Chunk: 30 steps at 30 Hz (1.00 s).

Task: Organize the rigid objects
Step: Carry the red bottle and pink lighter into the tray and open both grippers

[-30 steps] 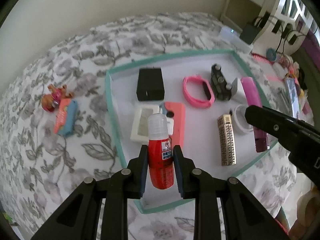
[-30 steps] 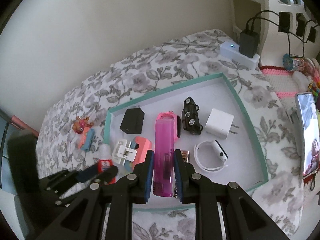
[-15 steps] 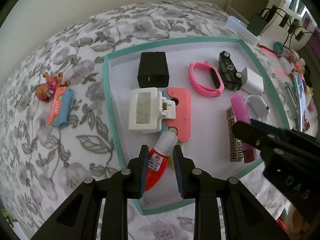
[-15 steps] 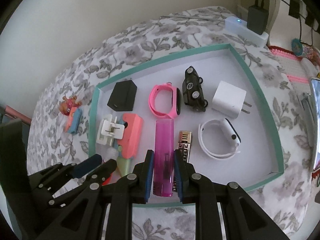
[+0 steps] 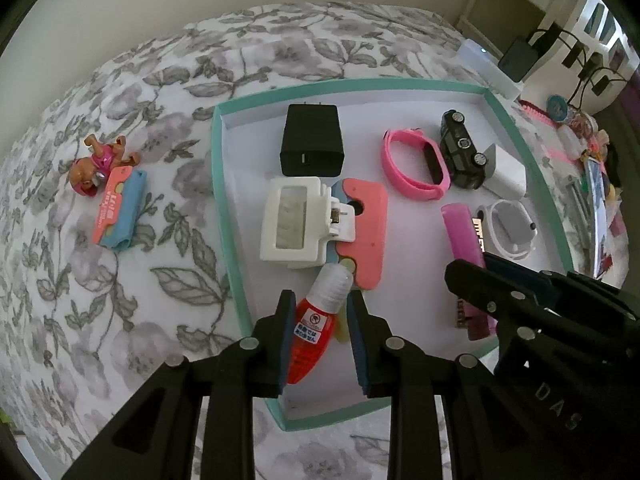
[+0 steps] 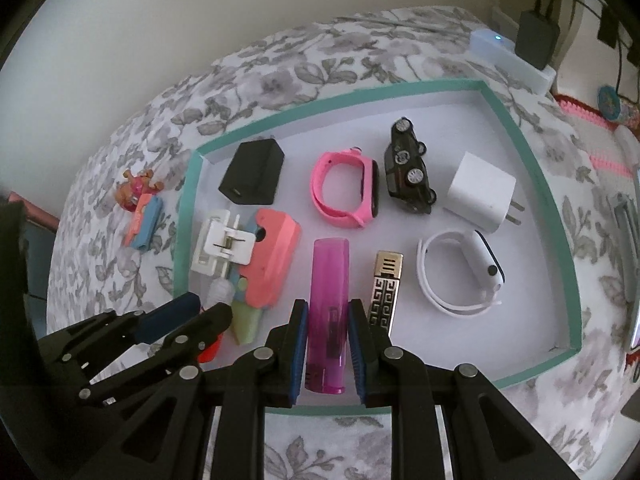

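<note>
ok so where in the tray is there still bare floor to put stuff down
Bare floor runs along the tray's far wall behind the toy car, and in the near right corner past the white band. The left side around the white clip is crowded.

soft even daylight, faint shadows, heavy fisheye warp, dark corners

In the left wrist view, the right gripper [image 5: 476, 284] covers the lower end of the pink lighter [image 5: 460, 232] and most of the gold lighter [image 5: 480, 236]. In the right wrist view, the left gripper [image 6: 188, 312] hides most of the red bottle [image 6: 209, 352].
</note>
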### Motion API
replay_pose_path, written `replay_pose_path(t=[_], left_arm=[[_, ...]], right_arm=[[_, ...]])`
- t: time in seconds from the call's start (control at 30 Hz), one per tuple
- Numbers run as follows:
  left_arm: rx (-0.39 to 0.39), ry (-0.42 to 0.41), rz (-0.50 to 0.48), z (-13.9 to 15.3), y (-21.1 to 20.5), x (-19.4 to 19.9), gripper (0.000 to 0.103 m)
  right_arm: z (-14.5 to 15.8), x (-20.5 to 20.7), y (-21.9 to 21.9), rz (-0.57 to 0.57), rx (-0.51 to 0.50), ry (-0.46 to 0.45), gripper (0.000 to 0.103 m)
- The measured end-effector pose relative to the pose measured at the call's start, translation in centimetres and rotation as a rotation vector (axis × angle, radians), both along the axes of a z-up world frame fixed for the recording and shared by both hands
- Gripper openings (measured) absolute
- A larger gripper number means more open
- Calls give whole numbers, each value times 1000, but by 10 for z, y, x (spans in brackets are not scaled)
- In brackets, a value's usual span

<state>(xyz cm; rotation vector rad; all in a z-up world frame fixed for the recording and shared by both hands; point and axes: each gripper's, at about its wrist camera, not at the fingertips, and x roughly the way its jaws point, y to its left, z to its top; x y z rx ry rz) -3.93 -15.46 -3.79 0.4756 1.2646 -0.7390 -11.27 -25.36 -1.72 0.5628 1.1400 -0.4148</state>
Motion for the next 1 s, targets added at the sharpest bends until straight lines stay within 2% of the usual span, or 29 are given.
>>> replay_pose_path(t=[0.1,0.17,0.2,0.4,0.6,0.67,0.73,0.9,0.97,1.0], left_arm=[[-16,-7,4,6,0,1,30],[-27,-14,15,11,1,2,39],[-32,-18,21,13,2,3,40],[-64,-37,70,25,11,12,41],[-79,-104,170,40,29,30,44],[-84,-118,211,43,37,38,49],[-93,-127,254,47,47,47,59],[-80,-173,325,52,62,62,61],[-80,-176,347,52,69,68,64],[-83,-172,361,51,73,72,65]], right_arm=[[2,1,1,4,-11,-6,22],[4,2,1,5,-15,-11,22],[4,2,1,4,-18,-11,23],[9,2,2,12,-32,-21,23],[21,3,5,23,-65,-59,22],[23,4,7,26,-66,-73,26],[23,4,8,32,-64,-81,36],[23,7,12,47,-85,-79,48],[23,8,13,51,-96,-81,55],[23,8,14,53,-103,-84,62]])
